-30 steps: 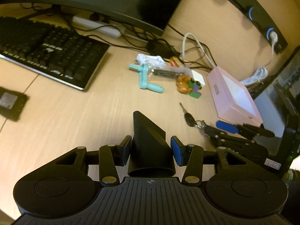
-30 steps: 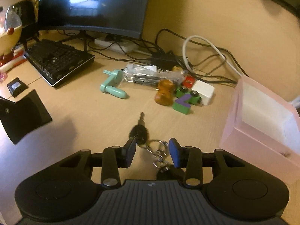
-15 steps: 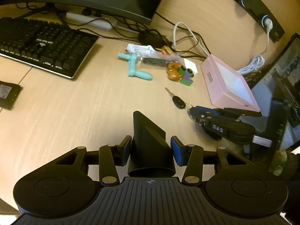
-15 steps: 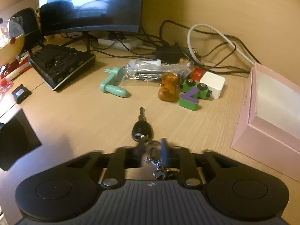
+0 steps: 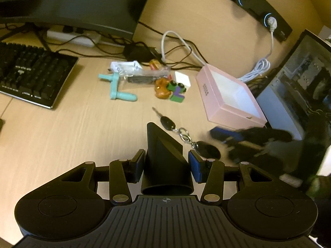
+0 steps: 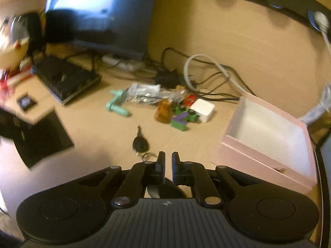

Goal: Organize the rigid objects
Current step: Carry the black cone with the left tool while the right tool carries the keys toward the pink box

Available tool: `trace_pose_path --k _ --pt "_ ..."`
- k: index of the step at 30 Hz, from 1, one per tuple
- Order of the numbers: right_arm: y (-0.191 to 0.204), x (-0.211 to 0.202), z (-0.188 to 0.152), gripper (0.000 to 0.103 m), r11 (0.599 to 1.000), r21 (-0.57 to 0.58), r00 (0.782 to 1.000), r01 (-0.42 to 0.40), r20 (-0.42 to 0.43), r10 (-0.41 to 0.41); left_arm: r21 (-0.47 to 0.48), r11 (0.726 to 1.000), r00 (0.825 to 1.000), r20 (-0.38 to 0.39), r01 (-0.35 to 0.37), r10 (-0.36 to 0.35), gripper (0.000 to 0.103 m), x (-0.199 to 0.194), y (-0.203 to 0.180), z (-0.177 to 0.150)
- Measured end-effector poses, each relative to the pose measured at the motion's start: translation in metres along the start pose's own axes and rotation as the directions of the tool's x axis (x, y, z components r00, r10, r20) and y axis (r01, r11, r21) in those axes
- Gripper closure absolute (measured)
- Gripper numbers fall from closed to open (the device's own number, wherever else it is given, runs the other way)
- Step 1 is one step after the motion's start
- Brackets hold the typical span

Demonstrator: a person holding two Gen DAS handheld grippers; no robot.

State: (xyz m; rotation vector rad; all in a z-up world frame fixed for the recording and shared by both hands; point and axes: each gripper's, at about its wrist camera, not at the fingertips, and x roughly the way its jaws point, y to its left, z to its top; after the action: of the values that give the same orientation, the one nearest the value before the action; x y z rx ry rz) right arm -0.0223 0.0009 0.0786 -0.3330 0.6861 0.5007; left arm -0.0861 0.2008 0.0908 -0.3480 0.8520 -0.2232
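Low on the desk (image 5: 62, 128), one car key (image 5: 167, 123) lies flat between the two grippers, its blade pointing away toward the back wall and its long axis running from there back along a ring chain to a black fob (image 5: 206, 149). In the right wrist view the key (image 6: 140, 143) sits just ahead and left of the right gripper (image 6: 168, 161), whose jaws are pressed almost together with only a thin gap and nothing visibly between them; the fob end is hidden under it. The right gripper (image 5: 248, 140), blurred, reaches in from the right in the left wrist view, level with the desk.

The left gripper (image 5: 165, 161) hovers above the desk, angled down, its jaws pinching one black funnel-shaped nozzle (image 5: 163, 155) whose narrow end points forward.

Behind the key lies a cluster: one teal crank handle (image 5: 118, 88), one clear plastic bag (image 5: 144, 75), one orange figure (image 5: 162, 86), one green and purple block (image 5: 176, 93) and one white cube (image 5: 182, 79). To the right sits one open pink box (image 5: 229, 101), showing a white inside. One keyboard (image 5: 31, 74) lies at the left, below one monitor (image 5: 72, 2), with cables (image 5: 182, 47) along the wall.
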Motion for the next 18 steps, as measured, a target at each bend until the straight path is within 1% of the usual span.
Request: trace_pose_path --k 4,6,7,8,9,10,11,13,15,16,17,18 --pt "0.025 0.03 -0.002 0.096 0.987 -0.153 0.999 -0.038 -0.015 0.037 -0.014 0.999 0.999 0.002 -0.037 0.037 0.053 -0.003 0.001 -0.002" --pt "0.029 0.04 -0.001 0.096 0.977 -0.208 0.999 -0.052 -0.013 0.05 -0.038 0.998 0.998 0.007 -0.059 0.059 0.053 -0.004 0.005 -0.006" --pt "0.028 0.046 -0.001 0.092 0.974 -0.221 0.998 -0.057 -0.014 0.056 -0.055 0.996 0.997 0.008 -0.071 0.071 0.053 -0.004 0.009 -0.007" --pt "0.027 0.051 0.0 0.082 0.972 -0.225 0.998 -0.066 -0.017 0.064 -0.081 0.993 0.996 0.005 -0.087 0.088 0.053 -0.004 0.013 -0.011" --pt "0.024 0.058 0.0 0.074 0.972 -0.222 0.997 -0.075 -0.025 0.071 -0.104 0.99 0.995 0.0 -0.099 0.099 0.053 -0.003 0.017 -0.013" --pt "0.021 0.063 0.0 0.06 0.976 -0.205 0.997 -0.08 -0.026 0.076 -0.128 0.986 0.994 -0.007 -0.109 0.109 0.053 -0.002 0.021 -0.016" --pt "0.017 0.066 0.0 0.055 0.982 -0.172 0.997 -0.083 -0.009 0.083 -0.146 0.982 0.993 -0.016 -0.12 0.119 0.053 -0.002 0.025 -0.019" --pt "0.006 0.071 0.003 0.05 0.99 -0.087 0.994 -0.111 -0.027 0.109 -0.155 0.978 0.99 -0.026 -0.138 0.136 0.053 -0.004 0.028 -0.023" --pt "-0.008 0.074 0.002 0.05 0.989 0.03 0.988 -0.143 -0.062 0.144 -0.176 0.973 0.989 -0.029 -0.151 0.148 0.053 -0.006 0.032 -0.026" --pt "-0.015 0.073 0.0 0.051 0.983 0.096 0.985 -0.153 -0.065 0.16 -0.185 0.97 0.988 -0.03 -0.157 0.154 0.053 -0.007 0.035 -0.027" --pt "-0.017 0.071 -0.003 0.063 0.983 0.114 0.987 -0.145 -0.057 0.153 -0.19 0.968 0.986 -0.032 -0.166 0.163 0.053 -0.007 0.036 -0.026" --pt "-0.015 0.07 -0.004 0.068 0.986 0.102 0.989 -0.133 -0.055 0.139 -0.19 0.967 0.985 -0.033 -0.172 0.169 0.053 -0.008 0.037 -0.026"
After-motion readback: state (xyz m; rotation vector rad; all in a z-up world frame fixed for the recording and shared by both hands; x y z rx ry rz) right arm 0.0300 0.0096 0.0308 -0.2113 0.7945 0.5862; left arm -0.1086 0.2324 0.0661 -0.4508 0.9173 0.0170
